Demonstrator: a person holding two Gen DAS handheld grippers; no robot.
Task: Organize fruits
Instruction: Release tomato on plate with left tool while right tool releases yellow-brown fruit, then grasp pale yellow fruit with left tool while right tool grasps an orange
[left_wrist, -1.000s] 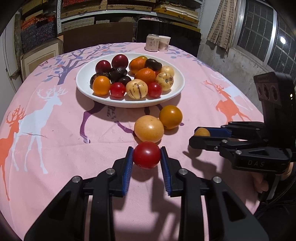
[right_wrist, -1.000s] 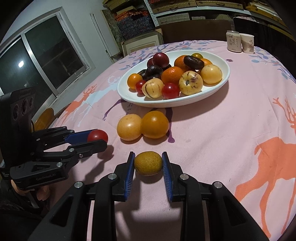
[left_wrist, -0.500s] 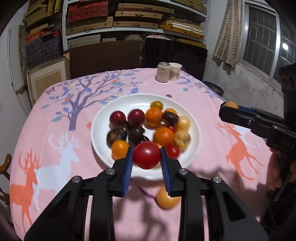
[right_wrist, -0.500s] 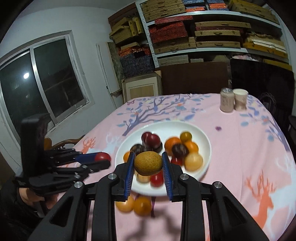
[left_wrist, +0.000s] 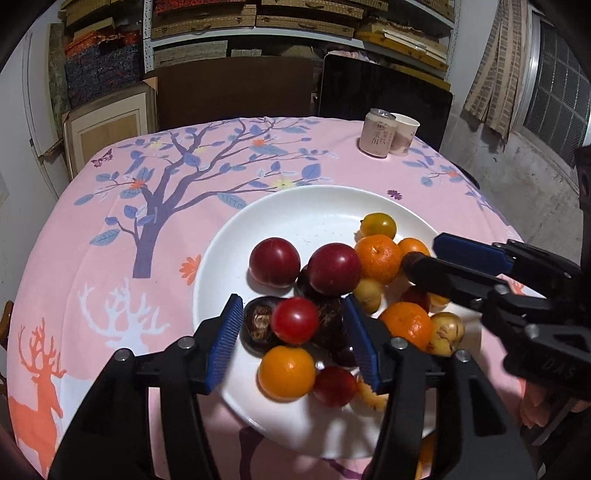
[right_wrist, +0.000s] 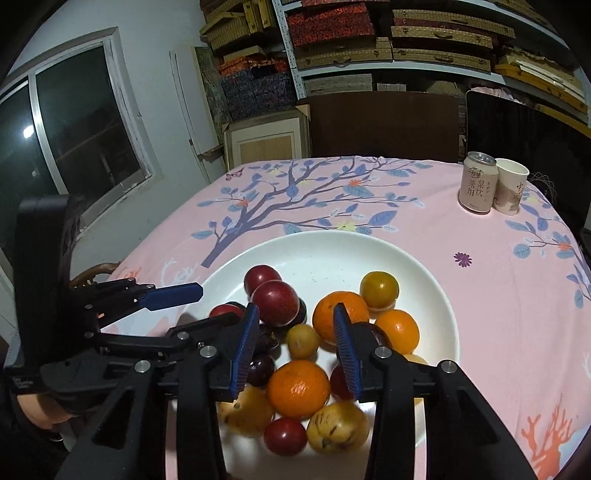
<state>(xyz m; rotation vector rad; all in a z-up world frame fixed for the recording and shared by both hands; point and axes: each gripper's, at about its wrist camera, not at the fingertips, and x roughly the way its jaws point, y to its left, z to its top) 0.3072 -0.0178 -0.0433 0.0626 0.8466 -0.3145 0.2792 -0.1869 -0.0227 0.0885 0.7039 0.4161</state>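
The left gripper (left_wrist: 293, 341) has its blue-padded jaws opening over the plate; the small round red tomato (left_wrist: 295, 320) sits between them with clear gaps on both sides, no longer pressed, atop the dark fruits below. The right gripper (right_wrist: 295, 345) is likewise opening, its jaws apart above the pile, and the small dull-yellow round fruit (right_wrist: 303, 340) seen between them appears to lie loose among the oranges, though the view past the pads is too cramped to be sure it is free. Both drops land in the wide white ceramic plate (left_wrist: 314, 214), already heaped with plums, oranges and speckled yellow fruits. An orange fruit (left_wrist: 424, 454) shows off the plate's near edge on the pink deer-print tablecloth (left_wrist: 110, 229), so some gathering seemingly remains.
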